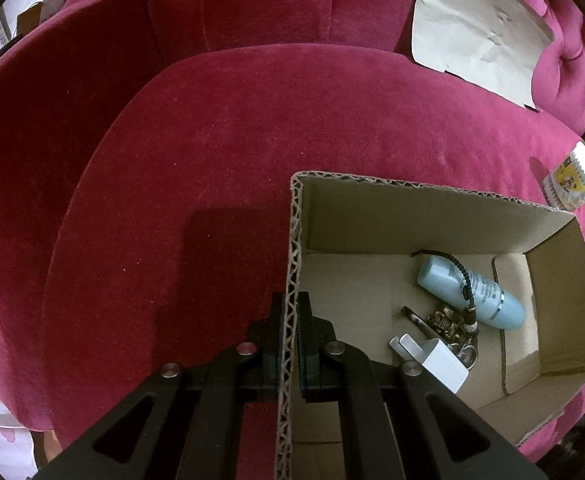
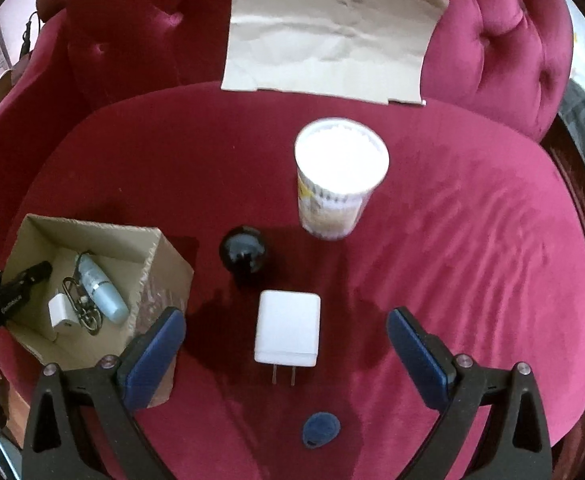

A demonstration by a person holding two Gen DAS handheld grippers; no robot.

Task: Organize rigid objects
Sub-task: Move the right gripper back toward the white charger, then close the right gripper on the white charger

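My left gripper [image 1: 291,312] is shut on the left wall of an open cardboard box [image 1: 292,240] on the red sofa seat. Inside lie a light blue bottle [image 1: 472,292], a black cord [image 1: 458,268], a metal keychain [image 1: 448,324] and a small white charger [image 1: 436,364]. The box also shows in the right wrist view [image 2: 92,228], with the left gripper [image 2: 20,280] on its wall. My right gripper [image 2: 286,332] is open, its blue pads either side of a white wall charger [image 2: 287,328] with prongs toward me. Beyond it lie a black round object [image 2: 244,254] and a cotton swab tub [image 2: 338,176].
A small blue oval object [image 2: 320,429] lies on the seat close to me. A flat brown paper sheet [image 2: 328,32] leans against the tufted sofa back. The tub also shows at the right edge of the left wrist view [image 1: 574,178].
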